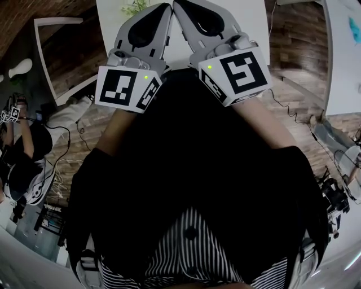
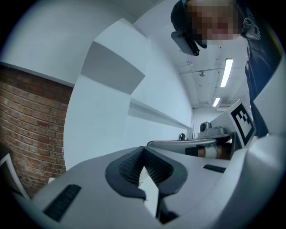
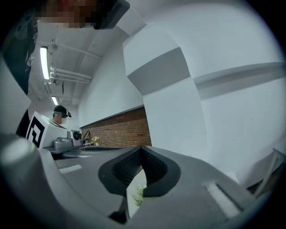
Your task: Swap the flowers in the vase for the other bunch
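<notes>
Green flower sprigs (image 1: 135,7) show on the white counter (image 1: 251,22), just beyond my left gripper (image 1: 167,6). I hold it and my right gripper (image 1: 176,4) over the counter's near edge, tips touching, both closed tight with nothing between their jaws.

A white table (image 1: 110,17) stands on a brown wood-plank floor (image 1: 293,51), with a second white table (image 1: 344,62) at the right. A red brick wall (image 2: 27,120) meets a white wall (image 2: 98,129) under lit ceiling strip lights (image 2: 226,71). A white frame (image 1: 56,21), perhaps a chair, stands at the left.
</notes>
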Action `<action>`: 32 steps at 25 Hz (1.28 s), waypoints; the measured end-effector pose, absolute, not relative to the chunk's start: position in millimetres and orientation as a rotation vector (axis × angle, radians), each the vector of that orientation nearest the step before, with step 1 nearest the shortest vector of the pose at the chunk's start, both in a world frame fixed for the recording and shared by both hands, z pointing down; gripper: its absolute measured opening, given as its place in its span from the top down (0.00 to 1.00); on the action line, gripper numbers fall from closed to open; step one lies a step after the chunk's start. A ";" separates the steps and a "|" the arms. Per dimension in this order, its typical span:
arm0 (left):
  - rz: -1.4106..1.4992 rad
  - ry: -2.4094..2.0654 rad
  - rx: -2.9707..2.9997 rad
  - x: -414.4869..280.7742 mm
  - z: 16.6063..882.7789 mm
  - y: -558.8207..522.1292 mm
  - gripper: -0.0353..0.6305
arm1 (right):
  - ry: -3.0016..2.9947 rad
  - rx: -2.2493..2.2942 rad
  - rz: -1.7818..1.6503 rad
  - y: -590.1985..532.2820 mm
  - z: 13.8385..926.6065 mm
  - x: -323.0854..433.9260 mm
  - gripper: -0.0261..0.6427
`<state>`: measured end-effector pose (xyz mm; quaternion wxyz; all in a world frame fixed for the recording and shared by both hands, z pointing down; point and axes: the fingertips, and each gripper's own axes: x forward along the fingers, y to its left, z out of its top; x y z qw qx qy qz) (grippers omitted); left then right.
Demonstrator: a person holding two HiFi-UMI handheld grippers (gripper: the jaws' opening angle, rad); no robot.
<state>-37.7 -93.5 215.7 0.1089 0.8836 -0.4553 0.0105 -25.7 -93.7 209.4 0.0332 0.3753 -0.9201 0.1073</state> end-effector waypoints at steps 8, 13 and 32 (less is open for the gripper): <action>-0.005 -1.318 2.591 -38.1 215.1 -104.3 0.94 | -2.799 1.185 0.346 -104.0 218.9 -20.4 0.96; 0.011 -1.314 2.577 -40.7 223.6 -112.1 0.94 | -2.741 1.236 0.380 -110.9 238.9 -2.5 0.96; 0.037 -1.239 2.547 -37.2 245.9 -130.0 0.94 | -2.437 1.598 0.583 -157.6 305.3 93.7 0.89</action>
